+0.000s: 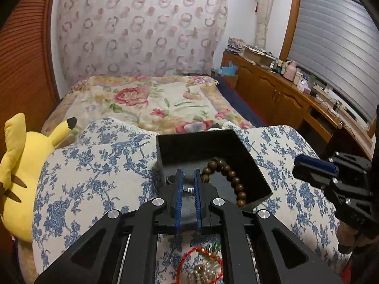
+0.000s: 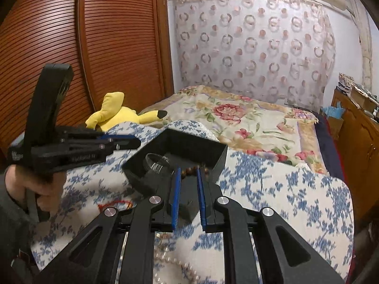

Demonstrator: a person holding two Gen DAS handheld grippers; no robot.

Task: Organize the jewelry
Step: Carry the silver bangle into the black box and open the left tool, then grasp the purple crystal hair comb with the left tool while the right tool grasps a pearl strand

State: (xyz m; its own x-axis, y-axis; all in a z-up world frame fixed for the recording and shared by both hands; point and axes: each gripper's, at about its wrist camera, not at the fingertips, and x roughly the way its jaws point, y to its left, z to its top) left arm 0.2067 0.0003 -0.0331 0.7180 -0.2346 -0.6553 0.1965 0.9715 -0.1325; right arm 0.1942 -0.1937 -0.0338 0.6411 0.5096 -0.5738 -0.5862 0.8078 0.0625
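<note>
Because loose pieces lie on the blue-flowered cloth [image 1: 94, 177] at the near edge, the sorting looks only partly done: a red cord bracelet [image 1: 200, 265] with gold beads sits under the frame of the left gripper [image 1: 188, 172], and a pearl strand [image 2: 175, 267] sits under the right gripper [image 2: 189, 170]. Both tongs are drawn almost together with only a narrow slit between the blue pads, and nothing is pinched in either. What shows through each slit is the box's contents beyond.

Just past the fingertips stands the open black box [image 1: 236, 142], turned corner-on to the right hand, probably so that both hands can reach over its low walls. Inside it curls a brown wooden bead bracelet [image 1: 227, 175], its tail running towards the near right corner, and a clear bangle [image 2: 157, 163] lies by the near left wall. The left tongs hang over that corner, the right ones over the near rim, each well placed to turn back for the pieces on the cloth.

The frames themselves hide those pieces, and the two tools are near enough over the box to get in each other's way.

Farther off, a yellow plush toy [image 1: 19, 177] leans at the cloth's left edge. Behind it lie a bed with a rose-patterned blanket [image 1: 146, 101], a ringed curtain [image 1: 142, 23] and a cluttered wooden sideboard [image 1: 272, 87], none of them in the way.
</note>
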